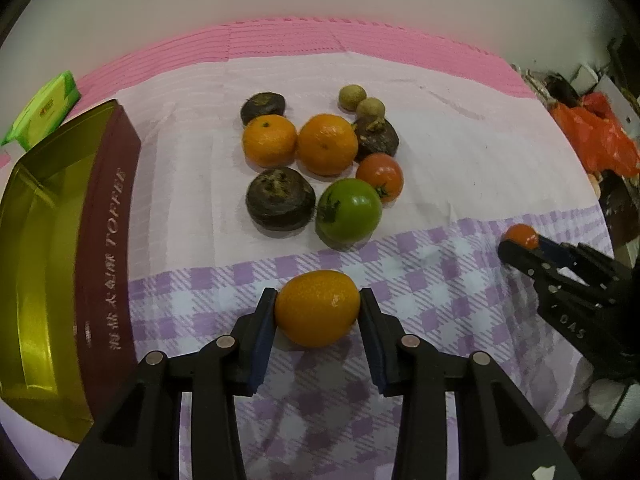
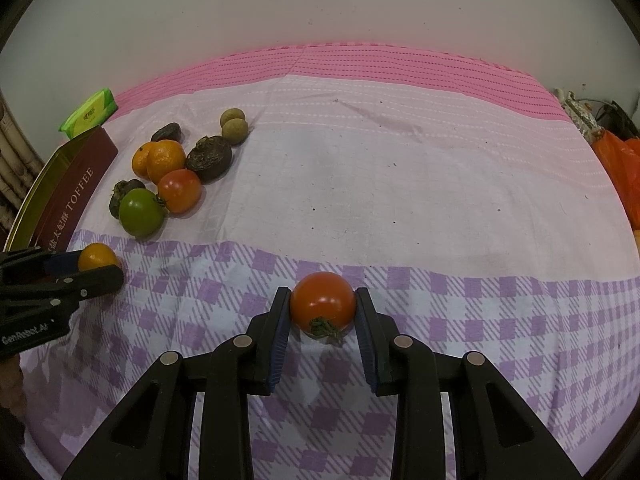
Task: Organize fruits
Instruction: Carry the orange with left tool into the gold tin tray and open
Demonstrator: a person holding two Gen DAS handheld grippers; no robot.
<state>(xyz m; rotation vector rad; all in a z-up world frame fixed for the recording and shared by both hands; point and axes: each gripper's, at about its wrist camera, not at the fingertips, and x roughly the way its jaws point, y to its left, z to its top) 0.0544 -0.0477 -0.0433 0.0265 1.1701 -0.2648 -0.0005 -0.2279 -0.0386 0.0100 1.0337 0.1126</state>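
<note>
My left gripper [image 1: 318, 306] is shut on an orange kumquat-like fruit [image 1: 317, 309] over the purple checked cloth; it also shows in the right wrist view [image 2: 98, 257]. My right gripper [image 2: 323, 307] is shut on a red tomato [image 2: 322, 306], seen from the left wrist view [image 1: 521, 236] at the far right. A cluster of fruit lies further back: two oranges [image 1: 327, 144], a green tomato [image 1: 349, 210], a red tomato [image 1: 379, 176], dark round fruits [image 1: 280, 200] and two small brown ones [image 1: 352, 97].
An open gold tin [image 1: 44, 264] with a maroon "TOFFEE" side stands at the left. A green tissue pack [image 1: 44, 110] lies behind it. Orange plastic bags [image 1: 596, 140] sit beyond the right table edge. A wall runs behind.
</note>
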